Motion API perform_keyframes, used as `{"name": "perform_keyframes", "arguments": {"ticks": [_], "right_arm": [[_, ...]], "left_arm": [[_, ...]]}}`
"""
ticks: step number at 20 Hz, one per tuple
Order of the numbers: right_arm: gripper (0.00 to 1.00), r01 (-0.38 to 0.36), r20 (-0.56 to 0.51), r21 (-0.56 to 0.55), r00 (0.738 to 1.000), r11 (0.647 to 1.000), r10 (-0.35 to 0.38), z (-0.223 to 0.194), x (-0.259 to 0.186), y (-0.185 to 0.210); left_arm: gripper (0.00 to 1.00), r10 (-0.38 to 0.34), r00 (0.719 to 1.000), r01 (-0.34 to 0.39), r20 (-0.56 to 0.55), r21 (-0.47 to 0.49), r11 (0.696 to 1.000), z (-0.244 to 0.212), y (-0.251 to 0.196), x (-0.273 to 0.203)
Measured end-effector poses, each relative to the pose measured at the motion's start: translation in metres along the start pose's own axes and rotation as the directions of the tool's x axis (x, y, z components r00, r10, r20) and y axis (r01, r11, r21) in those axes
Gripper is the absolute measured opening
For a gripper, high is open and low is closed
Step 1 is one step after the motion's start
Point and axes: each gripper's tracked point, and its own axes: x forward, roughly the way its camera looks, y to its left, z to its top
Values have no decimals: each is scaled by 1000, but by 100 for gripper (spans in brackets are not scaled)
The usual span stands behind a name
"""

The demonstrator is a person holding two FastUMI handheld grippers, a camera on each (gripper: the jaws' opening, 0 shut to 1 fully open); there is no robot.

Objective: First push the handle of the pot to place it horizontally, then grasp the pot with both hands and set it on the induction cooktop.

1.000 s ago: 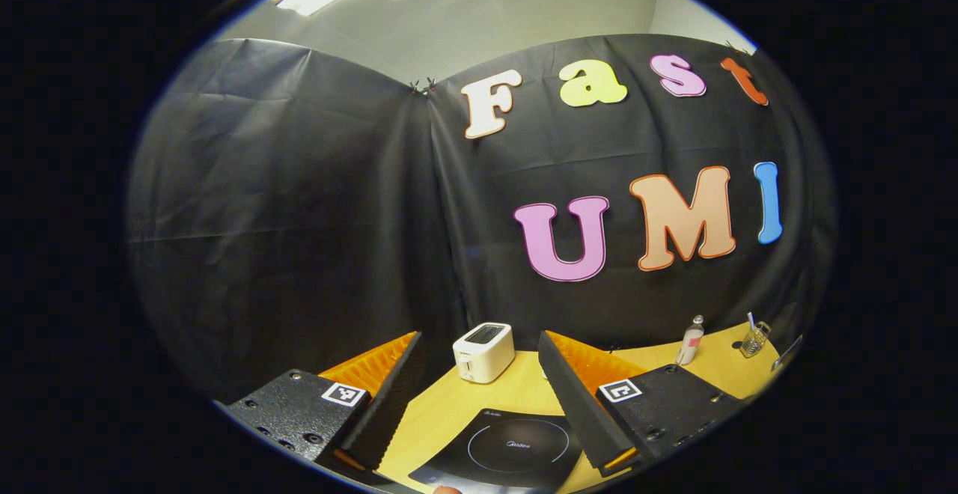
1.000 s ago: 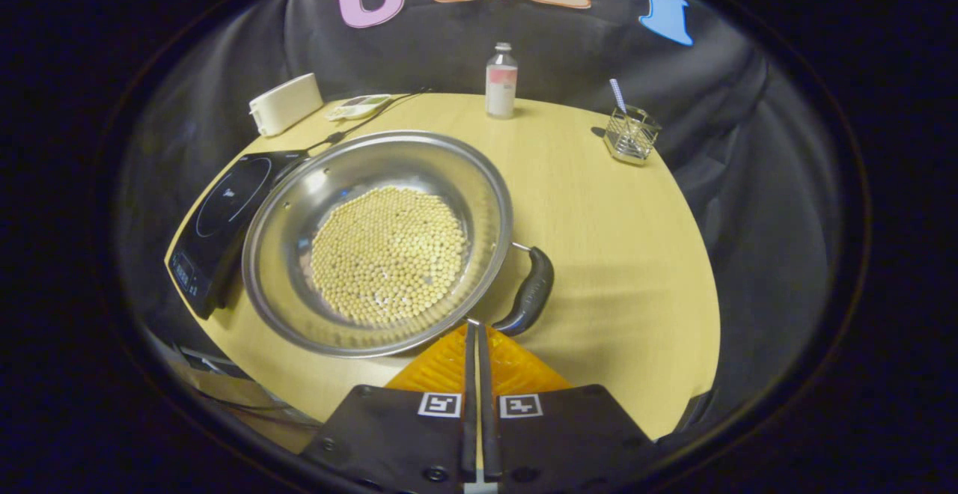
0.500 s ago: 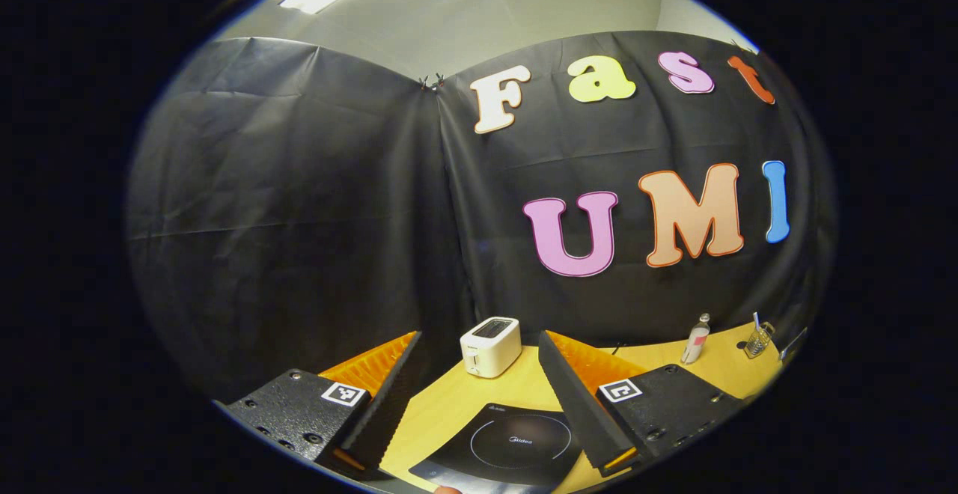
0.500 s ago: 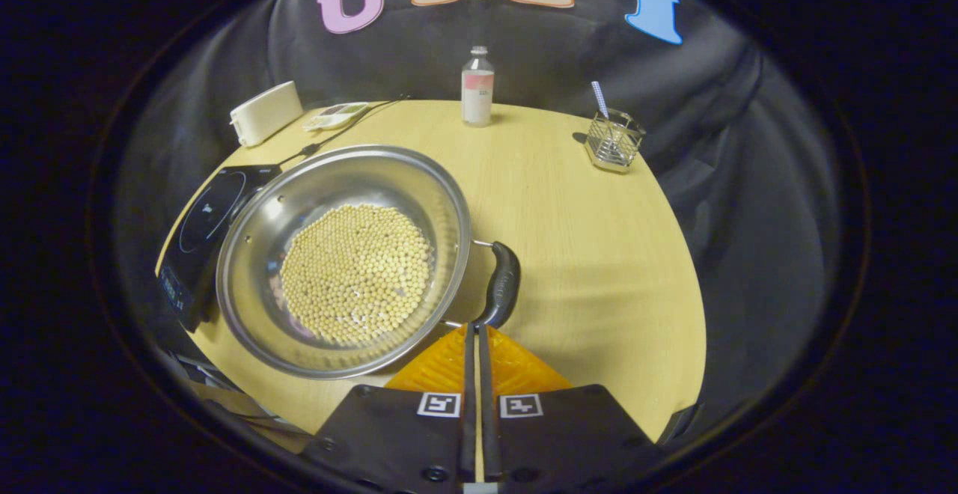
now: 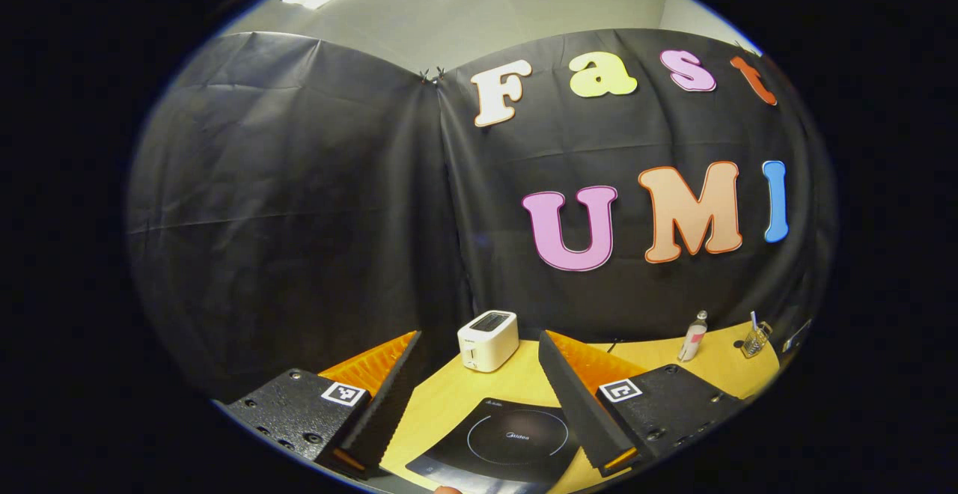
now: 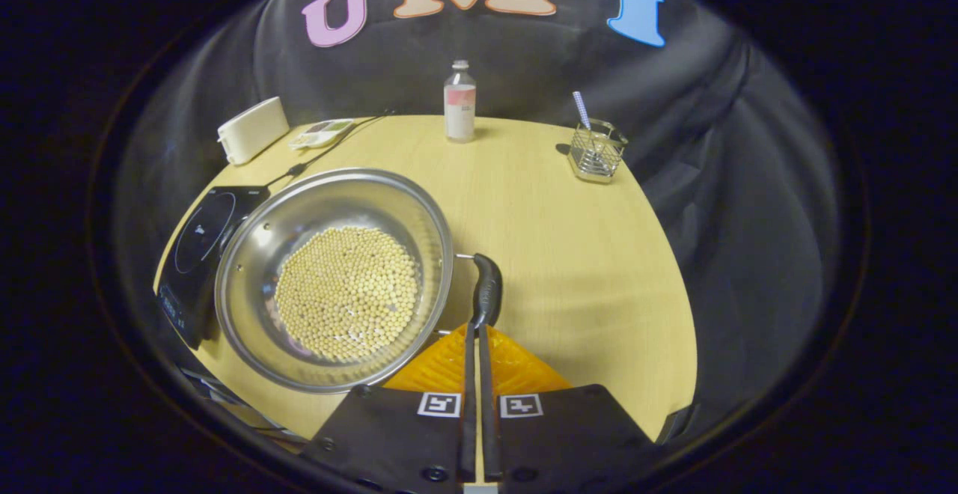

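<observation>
**A loaded steel pot with a swinging handle**

The pot (image 6: 334, 278) stands on the near left part of the table (image 6: 599, 254), in the right gripper view. It is a wide, shallow bowl of shiny metal, and its bottom is covered with small round yellow beans (image 6: 346, 293). Its left rim is just beside the cooktop (image 6: 196, 243), maybe over its edge; I cannot tell if they touch.

The right gripper (image 6: 476, 337) has its 2 fingers pressed together with nothing between them. The tips are at the near end of the black handle (image 6: 486, 292), on the right side of the pot. The handle hangs on thin wire loops, so I judge that it swings easily and a light push is enough. It appears to stand on edge now.

The left gripper (image 5: 479, 397) is spread open and holds nothing. It is raised over the cooktop (image 5: 509, 445), with a toaster (image 5: 487, 340) farther back.

I think the pot is rather heavy with the beans inside. The steel is stiff but smooth, so the rim can slip between the fingers. The better places to hold are the 2 handles, 1 on each side; the left one I cannot see clearly. The pot must stay level during lifting, or the beans will roll to 1 side and may spill.
</observation>
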Motion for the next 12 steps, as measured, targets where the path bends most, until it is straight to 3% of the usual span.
{"name": "perform_keyframes", "arguments": {"ticks": [5,9,11,12], "right_arm": [[5,11,53,56,998,998,-14,18,-6,-6],[8,-5,83,82,997,997,-2,30,2,-4],[27,-6,89,75,996,997,-1,36,-4,-3],[28,-3,91,71,996,997,-3,38,-3,-3]], "left_arm": [[95,-7,1000,7,-11,6,1000,-3,-2,0],[100,-7,1000,7,-18,5,1000,-5,0,-1],[98,-1,1000,1,-22,0,1000,-6,2,-1],[98,2,1000,-3,-25,-2,1000,-7,3,-2]]}}
